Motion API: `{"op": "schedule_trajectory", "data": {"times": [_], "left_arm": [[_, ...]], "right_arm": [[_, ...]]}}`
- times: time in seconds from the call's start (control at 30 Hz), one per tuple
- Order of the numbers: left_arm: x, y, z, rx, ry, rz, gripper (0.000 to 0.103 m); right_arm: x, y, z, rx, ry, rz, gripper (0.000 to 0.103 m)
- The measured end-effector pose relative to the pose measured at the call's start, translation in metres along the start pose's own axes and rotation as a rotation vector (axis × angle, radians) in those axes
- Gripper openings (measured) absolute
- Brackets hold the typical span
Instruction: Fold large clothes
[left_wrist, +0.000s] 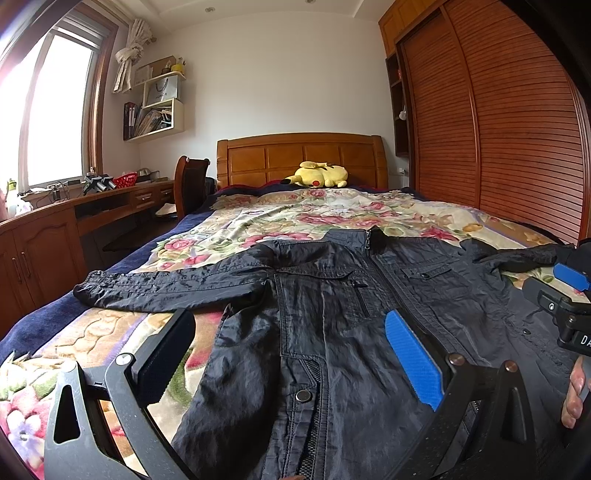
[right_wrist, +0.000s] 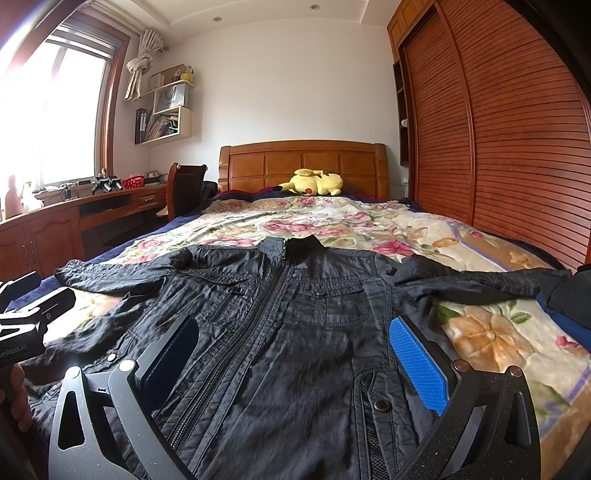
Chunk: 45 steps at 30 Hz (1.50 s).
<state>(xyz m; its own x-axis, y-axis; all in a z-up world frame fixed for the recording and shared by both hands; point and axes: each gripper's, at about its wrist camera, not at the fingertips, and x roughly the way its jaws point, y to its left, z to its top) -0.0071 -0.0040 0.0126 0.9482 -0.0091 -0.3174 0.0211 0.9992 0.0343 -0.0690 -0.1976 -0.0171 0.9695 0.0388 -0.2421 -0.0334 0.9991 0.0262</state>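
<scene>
A large black zip-up jacket (left_wrist: 325, 317) (right_wrist: 280, 332) lies flat and face up on the floral bedspread, collar toward the headboard, both sleeves spread out sideways. My left gripper (left_wrist: 291, 350) hovers open above the jacket's lower left half, with nothing between its fingers. My right gripper (right_wrist: 291, 354) hovers open above the lower right half, also holding nothing. In the left wrist view the right gripper (left_wrist: 569, 291) shows at the right edge, above the jacket's right side. In the right wrist view the left gripper's body (right_wrist: 26, 317) shows at the left edge.
The bed (right_wrist: 480, 332) has a floral blanket and a wooden headboard (right_wrist: 303, 166), with a yellow plush toy (right_wrist: 314, 182) near the pillow end. A wooden wardrobe (right_wrist: 517, 129) runs along the right. A desk (left_wrist: 55, 221) and chair stand on the left under the window.
</scene>
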Motion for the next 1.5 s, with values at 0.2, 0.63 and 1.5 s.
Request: {"op": "schedule_trajectory", "data": {"times": [0.2, 0.63, 1.5], "left_arm": [[0.005, 0.001, 0.006, 0.012, 0.041, -0.030, 0.103], [0.022, 0.046, 0.028, 0.076, 0.112, -0.021, 0.103], [0.113, 0.236, 0.012, 0.015, 0.351, 0.052, 0.101]], "right_arm": [[-0.001, 0.006, 0.008, -0.002, 0.043, 0.030, 0.103], [0.002, 0.027, 0.046, -0.032, 0.108, 0.192, 0.103], [0.093, 0.096, 0.062, -0.120, 0.303, 0.425, 0.103]]}}
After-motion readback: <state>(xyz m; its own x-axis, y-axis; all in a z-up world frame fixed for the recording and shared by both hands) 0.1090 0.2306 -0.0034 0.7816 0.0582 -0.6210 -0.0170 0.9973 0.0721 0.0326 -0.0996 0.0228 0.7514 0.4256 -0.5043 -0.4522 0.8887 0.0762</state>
